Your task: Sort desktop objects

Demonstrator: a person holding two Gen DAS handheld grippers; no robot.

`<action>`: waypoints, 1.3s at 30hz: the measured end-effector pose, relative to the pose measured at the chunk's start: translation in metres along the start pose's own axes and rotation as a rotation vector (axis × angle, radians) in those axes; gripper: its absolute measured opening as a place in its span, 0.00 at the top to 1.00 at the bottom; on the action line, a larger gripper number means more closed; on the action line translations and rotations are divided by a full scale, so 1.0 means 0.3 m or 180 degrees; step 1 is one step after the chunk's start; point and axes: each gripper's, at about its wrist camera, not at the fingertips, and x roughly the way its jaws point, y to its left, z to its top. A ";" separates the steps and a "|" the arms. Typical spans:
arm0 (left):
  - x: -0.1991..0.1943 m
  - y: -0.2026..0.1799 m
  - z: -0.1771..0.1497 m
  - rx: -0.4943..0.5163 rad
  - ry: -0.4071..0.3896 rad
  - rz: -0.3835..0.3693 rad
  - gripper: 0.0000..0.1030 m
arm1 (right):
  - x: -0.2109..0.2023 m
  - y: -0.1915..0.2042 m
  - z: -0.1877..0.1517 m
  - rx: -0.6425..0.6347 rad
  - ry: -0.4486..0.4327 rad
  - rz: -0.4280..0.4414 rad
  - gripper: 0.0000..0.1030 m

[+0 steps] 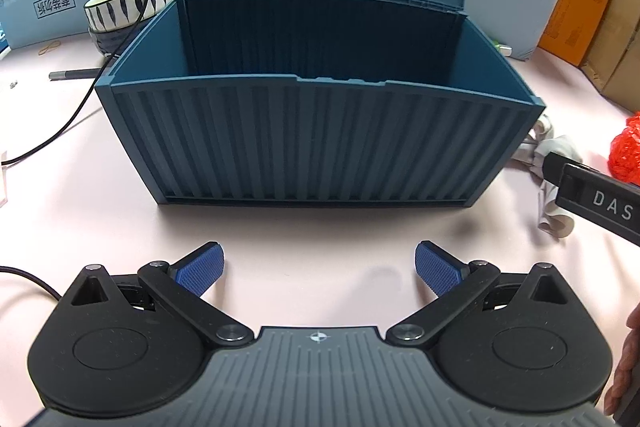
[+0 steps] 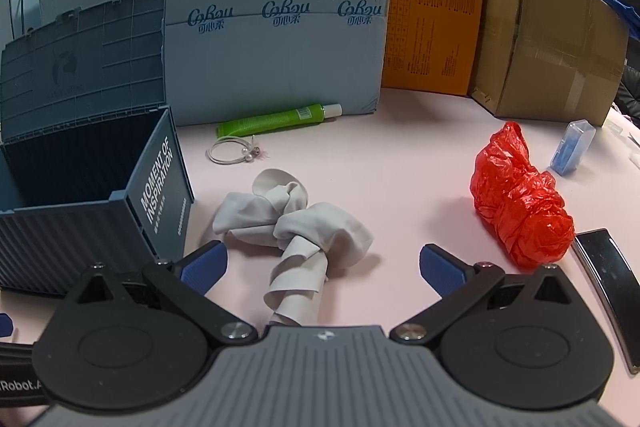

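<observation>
A dark blue ribbed storage box [image 1: 320,143] stands open on the pink table with its lid up; it also shows in the right wrist view [image 2: 92,187]. My left gripper [image 1: 319,269] is open and empty in front of its near wall. My right gripper [image 2: 322,263] is open and empty, just over the near end of a knotted grey cloth [image 2: 296,223]. A red plastic bag [image 2: 520,199], a green tube [image 2: 276,119], a pearl hair tie [image 2: 234,151] and a small blue case [image 2: 572,147] lie on the table.
A striped bowl [image 1: 128,3], a pen [image 1: 76,74] and a black cable [image 1: 80,99] lie left of the box. Light blue [image 2: 280,27], orange [image 2: 432,27] and brown [image 2: 552,47] cartons line the back. A black phone [image 2: 608,279] lies at the right.
</observation>
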 end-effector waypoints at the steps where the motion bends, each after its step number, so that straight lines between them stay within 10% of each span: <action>1: 0.006 -0.001 0.002 0.0007 0.0014 0.0027 0.01 | 0.003 -0.001 -0.002 0.0005 0.0003 -0.0008 0.00; 39: 0.019 -0.018 0.055 0.0108 -0.0048 0.0279 0.01 | 0.024 -0.025 -0.021 0.0439 0.0171 0.0313 0.00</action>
